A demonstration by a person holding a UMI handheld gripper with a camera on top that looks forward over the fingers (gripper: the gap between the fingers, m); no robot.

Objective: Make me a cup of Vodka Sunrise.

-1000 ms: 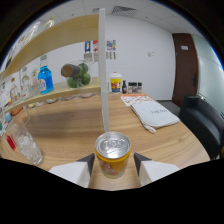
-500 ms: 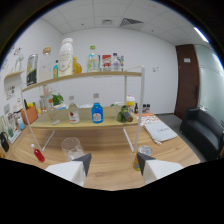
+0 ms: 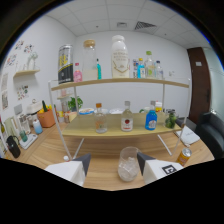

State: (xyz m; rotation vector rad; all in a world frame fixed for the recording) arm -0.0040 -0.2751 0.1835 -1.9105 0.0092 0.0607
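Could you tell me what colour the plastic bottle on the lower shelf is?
Blue, the plastic bottle; gripper view shows it.

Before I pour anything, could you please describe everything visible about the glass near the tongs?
The glass is a clear, stemless tumbler standing upright on the wooden table, holding what look like pale ice cubes in its lower half. It stands between the open tongs, with a gap on each side. The two-tier bottle shelf stands beyond it.

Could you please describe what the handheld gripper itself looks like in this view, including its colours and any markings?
The gripper shows two dark, angular fingertips rising from blocky white bodies. The white block on one side carries a black-and-white square tag pattern. No cables, hand or sleeve are visible; everything below the jaws is dark.
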